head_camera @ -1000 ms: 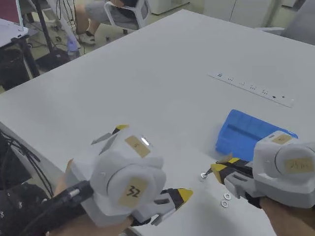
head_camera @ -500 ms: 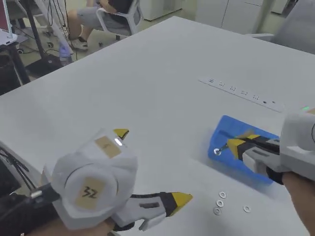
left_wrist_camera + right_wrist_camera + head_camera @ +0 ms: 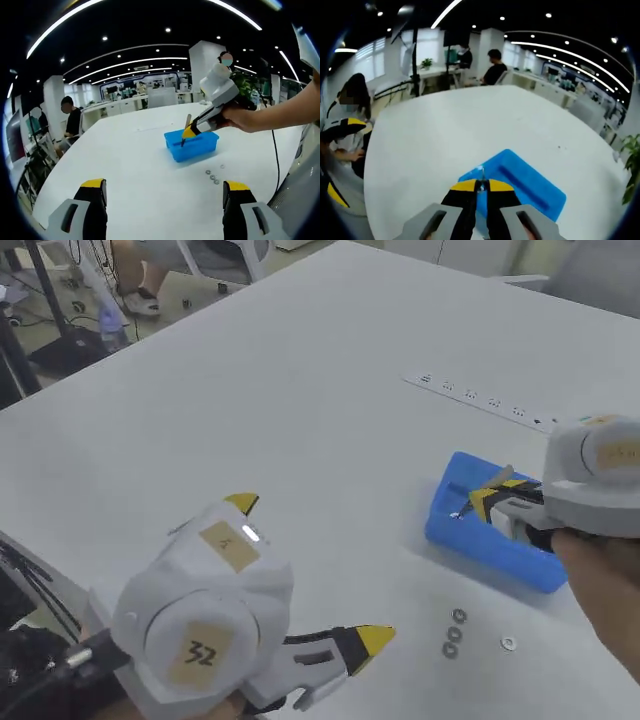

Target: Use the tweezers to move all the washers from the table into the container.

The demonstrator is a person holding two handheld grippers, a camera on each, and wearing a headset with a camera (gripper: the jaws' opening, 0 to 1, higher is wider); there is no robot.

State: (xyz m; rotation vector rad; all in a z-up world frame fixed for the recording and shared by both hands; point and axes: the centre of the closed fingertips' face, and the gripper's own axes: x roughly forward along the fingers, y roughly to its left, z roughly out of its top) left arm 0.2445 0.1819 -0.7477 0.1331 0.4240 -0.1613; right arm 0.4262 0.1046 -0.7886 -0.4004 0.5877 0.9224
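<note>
The white, yellow-tipped left gripper (image 3: pixel 309 570) sits low at the near left as it did a second ago. Its jaws are spread wide and grasp nothing. The left gripper view (image 3: pixel 164 186) shows the same, with bare tabletop between the two jaws.

Four small silver ring washers (image 3: pixel 454 634) lie on the table just in front of the container, three in a short row and one a little to their right. A second ago the right gripper was down beside them with the tweezer tip at a washer. Half a second ago it had risen to the container's near left corner.

Now the right gripper (image 3: pixel 485 498) is clenched on the thin metal tweezers (image 3: pixel 468 508), and the tip hangs over the inside of the blue rectangular plastic container (image 3: pixel 480 545). A bright speck shows at the tip, too small to tell whether it is a washer. In the right gripper view the jaws (image 3: pixel 479 186) meet around the tweezers (image 3: pixel 481 175) above the container (image 3: pixel 535 187).

The white table (image 3: pixel 300 400) is broad and mostly bare, with a white power strip (image 3: pixel 480 400) lying beyond the container. Around it is an open office with ceiling spotlights, desks and a seated person (image 3: pixel 72 120) at the far left.
</note>
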